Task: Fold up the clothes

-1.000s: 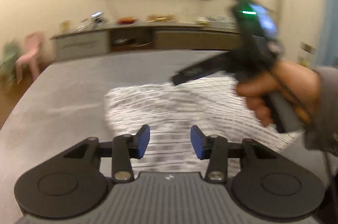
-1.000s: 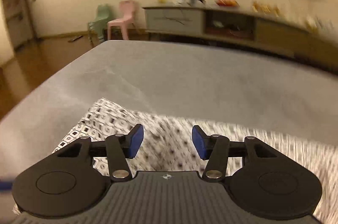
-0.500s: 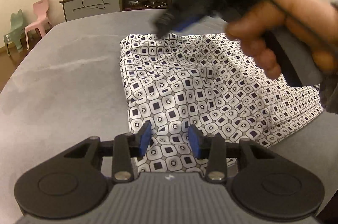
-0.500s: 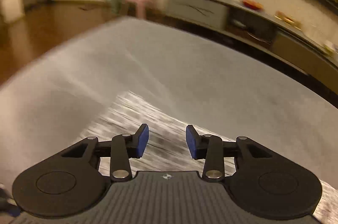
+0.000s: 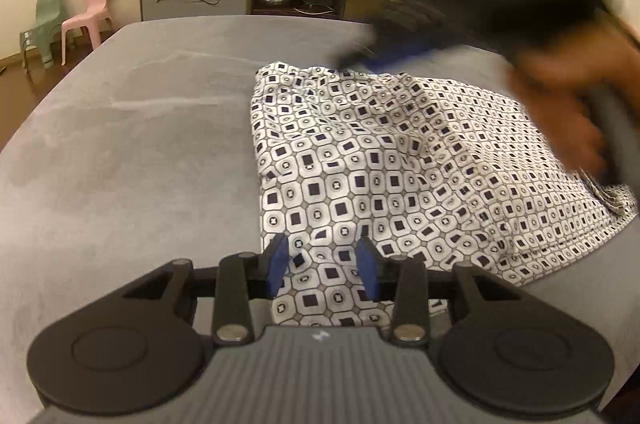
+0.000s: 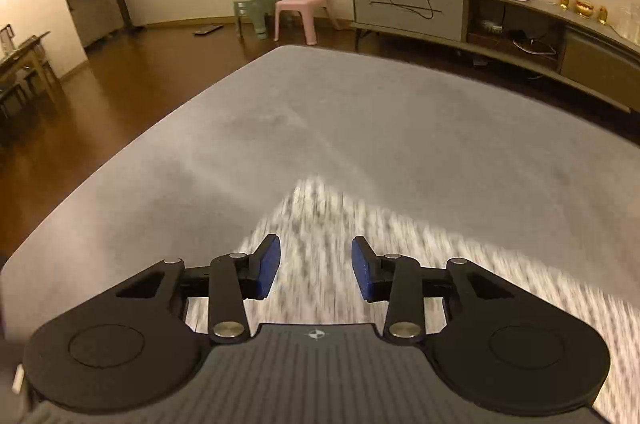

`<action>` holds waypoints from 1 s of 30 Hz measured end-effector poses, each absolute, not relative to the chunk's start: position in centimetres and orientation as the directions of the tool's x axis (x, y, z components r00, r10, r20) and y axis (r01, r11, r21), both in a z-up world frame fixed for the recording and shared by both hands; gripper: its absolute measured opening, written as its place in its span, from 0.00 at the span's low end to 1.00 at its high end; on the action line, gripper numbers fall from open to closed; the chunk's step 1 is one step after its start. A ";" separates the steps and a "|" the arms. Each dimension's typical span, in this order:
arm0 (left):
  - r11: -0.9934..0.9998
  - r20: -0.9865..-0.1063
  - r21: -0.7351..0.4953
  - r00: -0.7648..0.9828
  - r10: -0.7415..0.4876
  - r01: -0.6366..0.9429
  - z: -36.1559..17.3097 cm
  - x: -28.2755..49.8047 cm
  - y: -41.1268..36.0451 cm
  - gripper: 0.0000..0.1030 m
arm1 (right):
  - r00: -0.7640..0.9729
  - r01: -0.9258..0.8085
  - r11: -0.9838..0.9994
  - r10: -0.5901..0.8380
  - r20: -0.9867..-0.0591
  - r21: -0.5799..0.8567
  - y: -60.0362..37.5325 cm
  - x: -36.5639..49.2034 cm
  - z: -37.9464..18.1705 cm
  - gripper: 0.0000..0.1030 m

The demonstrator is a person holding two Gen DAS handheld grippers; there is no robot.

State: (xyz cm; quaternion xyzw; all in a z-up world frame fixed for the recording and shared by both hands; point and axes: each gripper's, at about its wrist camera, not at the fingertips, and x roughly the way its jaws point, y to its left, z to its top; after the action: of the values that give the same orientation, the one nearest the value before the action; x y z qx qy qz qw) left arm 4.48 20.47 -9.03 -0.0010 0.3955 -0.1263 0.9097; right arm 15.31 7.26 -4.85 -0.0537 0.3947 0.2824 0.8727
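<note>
A white garment with a dark square print point(image 5: 380, 160) lies folded and a little rumpled on the grey padded table point(image 5: 132, 128). My left gripper point(image 5: 323, 264) is open and hovers just above the garment's near left corner, nothing between its blue pads. My right gripper point(image 6: 316, 266) is open too, low over the blurred cloth point(image 6: 400, 248), with the far left corner just ahead. In the left wrist view the right gripper point(image 5: 384, 58) shows as a dark blur over the cloth's far edge, held by a hand point(image 5: 576, 104).
The grey table stretches bare to the left and beyond the garment. Past its far edge stands a long low sideboard point(image 6: 460, 12) with small items on it. A pink chair point(image 6: 304, 0) and a green chair point(image 6: 260, 0) stand on the wooden floor point(image 6: 120, 76).
The right gripper swung from above the middle of the garment to its far left corner and dropped lower. My left gripper tipped down and settled over the near corner. Both stayed open.
</note>
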 end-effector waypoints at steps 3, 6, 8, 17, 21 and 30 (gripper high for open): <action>0.971 -0.722 -0.090 0.658 -0.216 0.220 -8.9 4.7 20.3 0.37 | 0.504 -0.556 0.819 0.467 -0.726 0.140 5.1 11.8 -6.2 0.40; 0.973 -0.721 -0.079 0.661 -0.206 0.217 -8.8 4.5 20.2 0.37 | 0.516 -0.599 0.797 0.461 -0.723 0.081 4.2 8.3 -7.8 0.40; 0.974 -0.720 -0.081 0.663 -0.206 0.213 -8.7 4.4 20.4 0.36 | 0.546 -0.623 0.782 0.447 -0.709 0.014 4.1 6.2 -8.2 0.40; 0.977 -0.721 -0.061 0.668 -0.184 0.204 -8.8 4.5 20.4 0.36 | 0.583 -0.626 0.779 0.441 -0.682 -0.032 2.5 3.6 -6.9 0.40; 0.979 -0.723 -0.060 0.668 -0.177 0.195 -8.7 4.5 20.3 0.36 | 0.558 -0.592 0.805 0.433 -0.708 0.025 -0.2 3.1 -7.6 0.41; 0.974 -0.635 -0.062 0.744 -0.206 0.217 -5.1 3.0 18.4 0.36 | 0.654 -0.479 0.877 0.381 -0.654 0.032 -10.3 -0.8 -5.1 0.43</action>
State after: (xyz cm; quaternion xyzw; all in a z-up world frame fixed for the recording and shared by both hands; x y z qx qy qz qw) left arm 2.96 18.39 -5.15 0.0081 0.3390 -0.1135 0.9339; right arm -0.77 -10.29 -5.06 -0.0717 0.3418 0.2372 0.9065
